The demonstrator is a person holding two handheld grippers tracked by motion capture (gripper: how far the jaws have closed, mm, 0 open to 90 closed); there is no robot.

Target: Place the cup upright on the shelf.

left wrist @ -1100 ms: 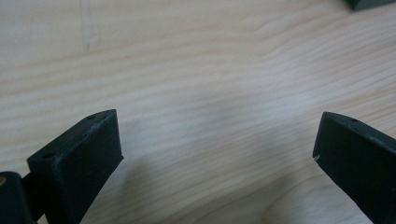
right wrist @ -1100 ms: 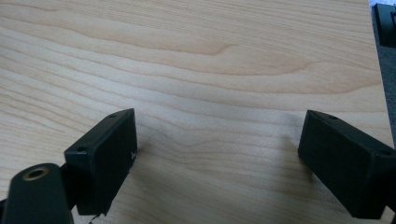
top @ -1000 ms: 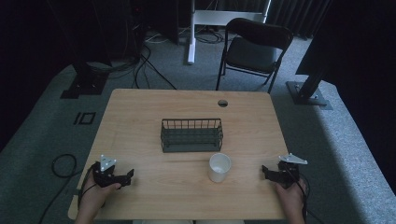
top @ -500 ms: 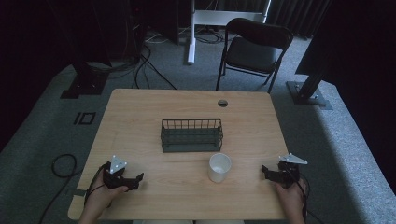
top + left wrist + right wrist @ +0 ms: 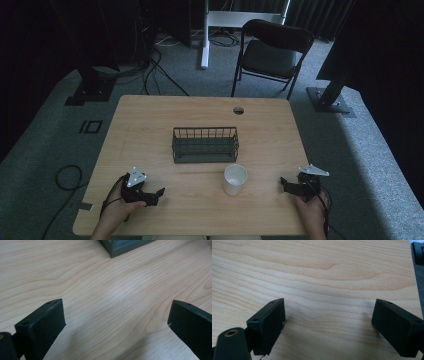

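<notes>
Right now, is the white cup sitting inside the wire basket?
No, the white cup stands on the bare table, on the near side of the wire basket, apart from it.

In front of me on the table (image 5: 150, 125) there are two things to handle. The wire basket (image 5: 205, 145) is dark, long and low, with thin upright bars along its sides and an open top. It stands level on its base, its long side square to me, and I see nothing inside it. In my left gripper view one grey corner of the basket (image 5: 125, 246) shows at the top edge, flat on the wood. The cup (image 5: 235, 179) is white and round. It stands upright with its mouth open upward, on my side of the basket near its right end, close but not touching it.
</notes>
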